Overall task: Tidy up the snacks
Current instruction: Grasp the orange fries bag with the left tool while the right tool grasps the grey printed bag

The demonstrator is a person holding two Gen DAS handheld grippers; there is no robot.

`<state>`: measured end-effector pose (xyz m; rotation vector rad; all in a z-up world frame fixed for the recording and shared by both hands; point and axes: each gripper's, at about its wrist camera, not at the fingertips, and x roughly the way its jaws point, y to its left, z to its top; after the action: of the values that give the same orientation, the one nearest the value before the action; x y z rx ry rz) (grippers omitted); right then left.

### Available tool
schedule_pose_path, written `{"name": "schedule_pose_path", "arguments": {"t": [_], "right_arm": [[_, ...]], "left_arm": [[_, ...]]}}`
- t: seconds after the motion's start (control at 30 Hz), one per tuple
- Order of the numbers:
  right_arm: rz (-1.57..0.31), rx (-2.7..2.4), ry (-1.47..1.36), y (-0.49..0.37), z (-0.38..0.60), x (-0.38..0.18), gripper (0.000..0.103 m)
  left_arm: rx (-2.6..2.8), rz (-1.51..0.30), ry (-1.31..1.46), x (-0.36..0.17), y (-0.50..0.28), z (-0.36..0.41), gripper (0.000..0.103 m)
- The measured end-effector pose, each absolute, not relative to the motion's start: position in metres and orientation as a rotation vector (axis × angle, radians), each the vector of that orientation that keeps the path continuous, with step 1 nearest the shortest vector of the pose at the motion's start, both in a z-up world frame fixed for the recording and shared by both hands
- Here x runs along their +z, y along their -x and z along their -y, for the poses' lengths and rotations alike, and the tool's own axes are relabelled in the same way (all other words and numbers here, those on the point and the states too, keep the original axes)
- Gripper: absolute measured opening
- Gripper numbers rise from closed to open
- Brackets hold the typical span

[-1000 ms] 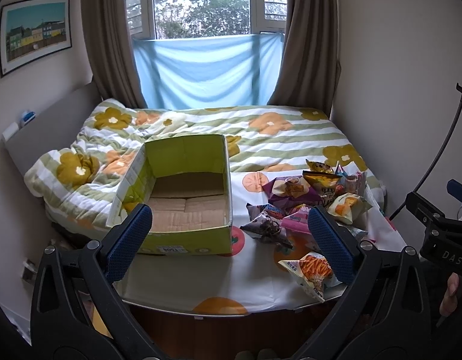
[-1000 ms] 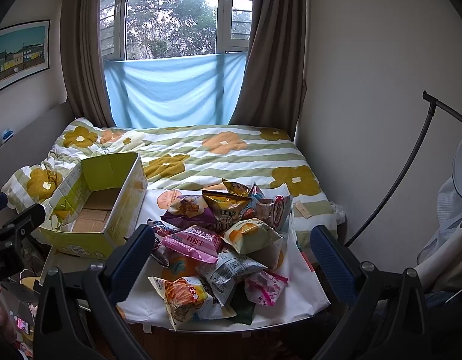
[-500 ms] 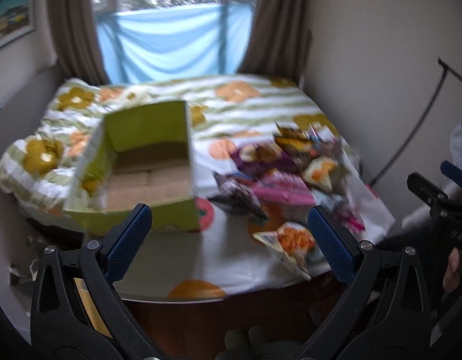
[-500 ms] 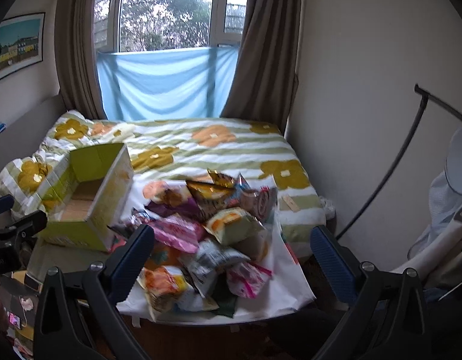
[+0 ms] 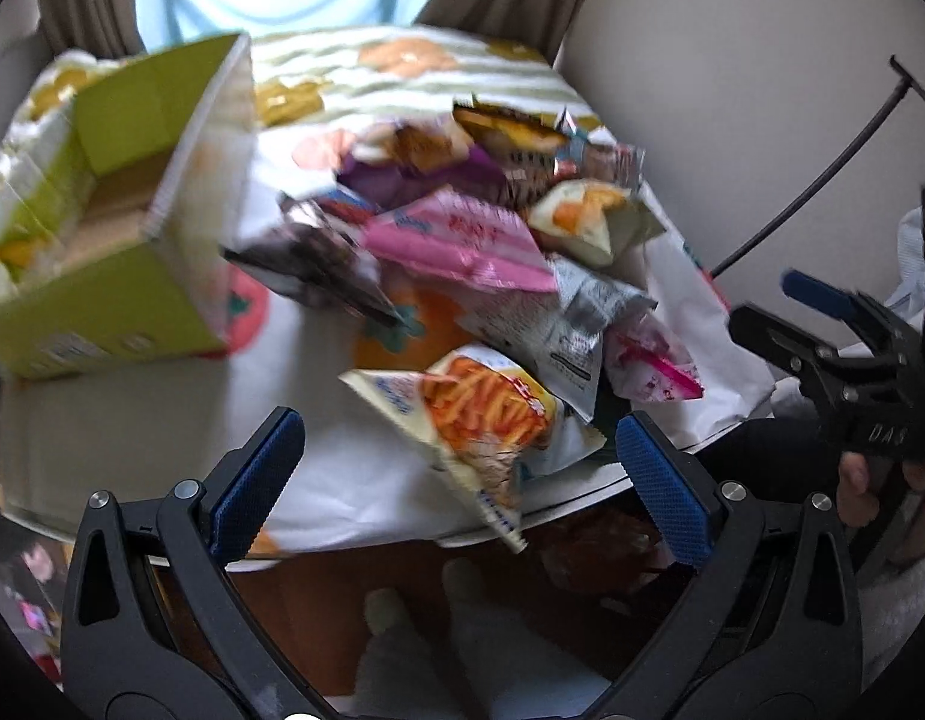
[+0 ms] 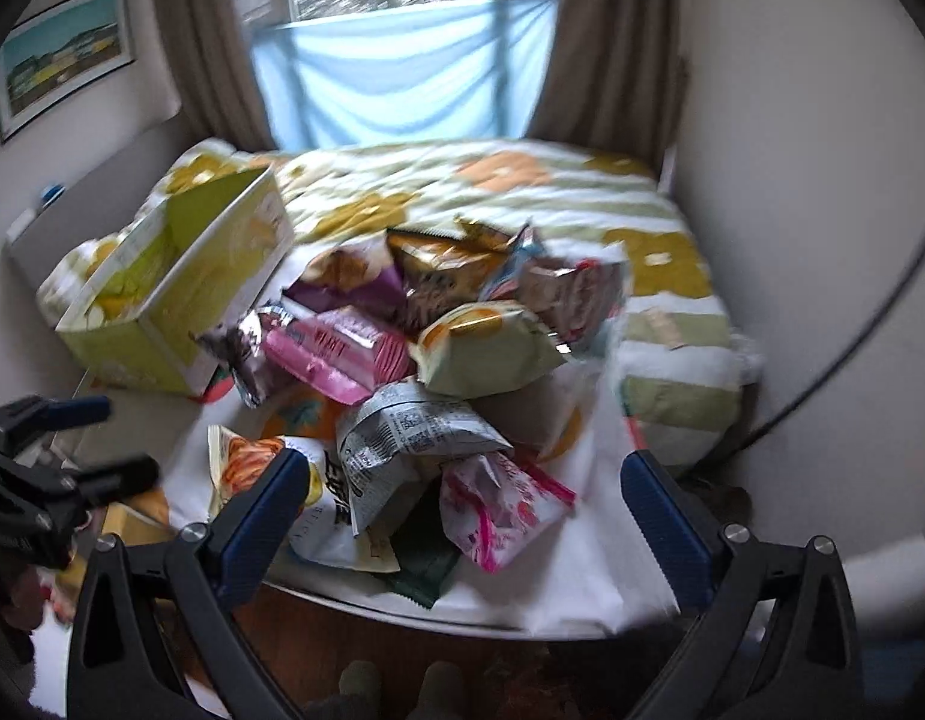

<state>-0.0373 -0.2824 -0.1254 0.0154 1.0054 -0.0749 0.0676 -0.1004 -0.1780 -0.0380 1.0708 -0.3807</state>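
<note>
While both our grippers hang with jaws spread wide and empty, our left gripper (image 5: 459, 474) hovers just above the cream foil packet printed with orange sticks (image 5: 474, 411). Our right gripper (image 6: 462, 501) faces the heap of crinkled snack bags (image 6: 438, 324) beside the open yellow-green cardboard box (image 6: 180, 294).

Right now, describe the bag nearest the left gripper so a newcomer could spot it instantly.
Start at the green cardboard box on the bed, then go to the snack pile beside it. At the pile's near edge, between the left gripper fingers, lies the cream bag. It alone shows orange-red sticks.
</note>
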Motion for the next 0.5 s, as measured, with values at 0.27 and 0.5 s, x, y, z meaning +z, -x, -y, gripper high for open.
{"name": "schedule_pose_path", "arguments": {"t": [0.27, 0.5], "right_arm": [[-1.154, 0.121, -0.101, -0.019, 0.302, -0.185, 0.103], [-1.24, 0.22, -0.167, -0.046, 0.3, -0.223, 0.103]], "left_arm": [[-0.343, -1.131, 0.097, -0.226, -0.082, 0.126, 0.102], [-0.307, -1.152, 0.107, -0.247, -0.091, 0.134, 0.099]]}}
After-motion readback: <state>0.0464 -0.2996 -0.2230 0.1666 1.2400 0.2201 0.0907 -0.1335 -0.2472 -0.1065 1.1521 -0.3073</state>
